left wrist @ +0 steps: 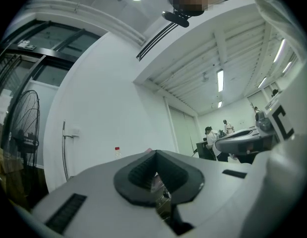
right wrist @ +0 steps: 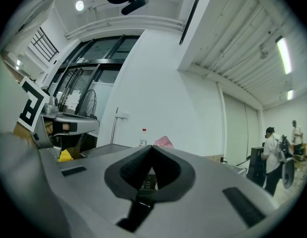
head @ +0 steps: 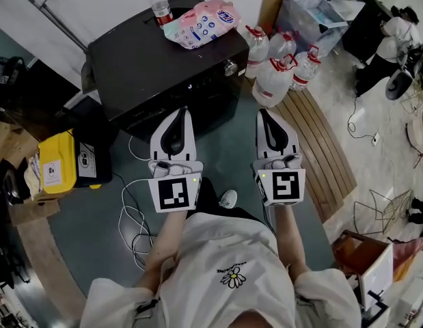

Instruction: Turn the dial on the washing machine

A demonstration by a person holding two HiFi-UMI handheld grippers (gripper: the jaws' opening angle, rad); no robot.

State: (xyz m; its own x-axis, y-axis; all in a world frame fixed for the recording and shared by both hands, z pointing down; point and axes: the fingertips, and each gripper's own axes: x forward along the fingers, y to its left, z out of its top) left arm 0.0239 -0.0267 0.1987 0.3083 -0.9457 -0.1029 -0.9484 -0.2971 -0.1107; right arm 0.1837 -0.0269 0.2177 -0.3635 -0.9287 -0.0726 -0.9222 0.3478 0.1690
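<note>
**Both grippers shut, dial up ahead between them**

The washing machine (head: pixel 143 60) sat at 12 o'clock in the head view, a black box with a red-capped bottle (head: pixel 158 5) and a pink packet (head: pixel 201 22) lying on its lid. Its dial (head: pixel 229 67), a small silvery knob, stood at the right end of the front control strip, just beside the clear jugs (head: pixel 279 70) on the floor.

The left gripper (head: pixel 186 111) and the right gripper (head: pixel 263 112) were held side by side, pointing towards the machine and well apart from it. In each one's own view the jaws were pressed together at the tips with nothing between them.

The dial lay at about 1 o'clock from the left gripper and about 11 o'clock from the right. The right gripper looked slightly the nearer, though the margin was small. The knob's axis seemed to face out of the front panel towards the person. By that reading, the chosen gripper would have to spread its jaws first, then travel straight in along that axis.
</note>
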